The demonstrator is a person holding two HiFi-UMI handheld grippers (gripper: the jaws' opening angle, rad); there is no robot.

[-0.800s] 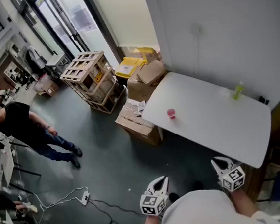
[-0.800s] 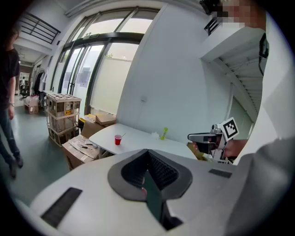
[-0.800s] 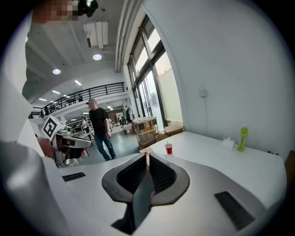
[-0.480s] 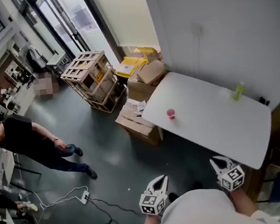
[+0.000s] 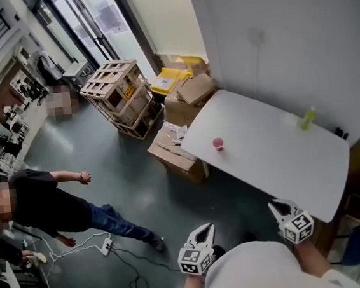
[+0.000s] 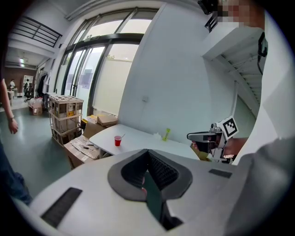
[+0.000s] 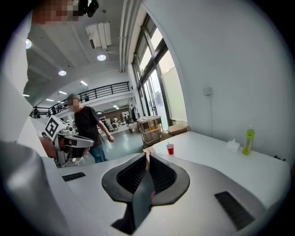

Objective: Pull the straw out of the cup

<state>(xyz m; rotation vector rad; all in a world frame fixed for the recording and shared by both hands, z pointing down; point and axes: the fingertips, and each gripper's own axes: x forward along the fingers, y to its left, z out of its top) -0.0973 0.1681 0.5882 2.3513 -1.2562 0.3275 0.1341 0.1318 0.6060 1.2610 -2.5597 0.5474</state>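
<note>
A small red cup (image 5: pixel 218 144) stands near the left end of the white table (image 5: pixel 278 162), far from both grippers. Its thin straw (image 6: pixel 122 136) leans out of the rim in the left gripper view and also sticks up from the cup (image 7: pixel 170 149) in the right gripper view. My left gripper (image 5: pixel 205 229) hangs over the floor beside the table, shut with nothing in it. My right gripper (image 5: pixel 275 205) is held off the table's near edge, shut and empty too. In each gripper view the jaws, left (image 6: pixel 147 153) and right (image 7: pixel 148 154), meet in a line.
A green bottle (image 5: pixel 306 118) and a white tissue pack (image 7: pixel 233 146) stand at the table's far side by the wall. Cardboard boxes (image 5: pixel 176 159) and a wooden crate (image 5: pixel 118 95) crowd the table's left end. A person (image 5: pixel 52 208) walks on the floor at left, near cables (image 5: pixel 108 247).
The person in the black shirt has walked across the floor towards the lower middle of the head view. Both grippers have stayed where they were, shut.
</note>
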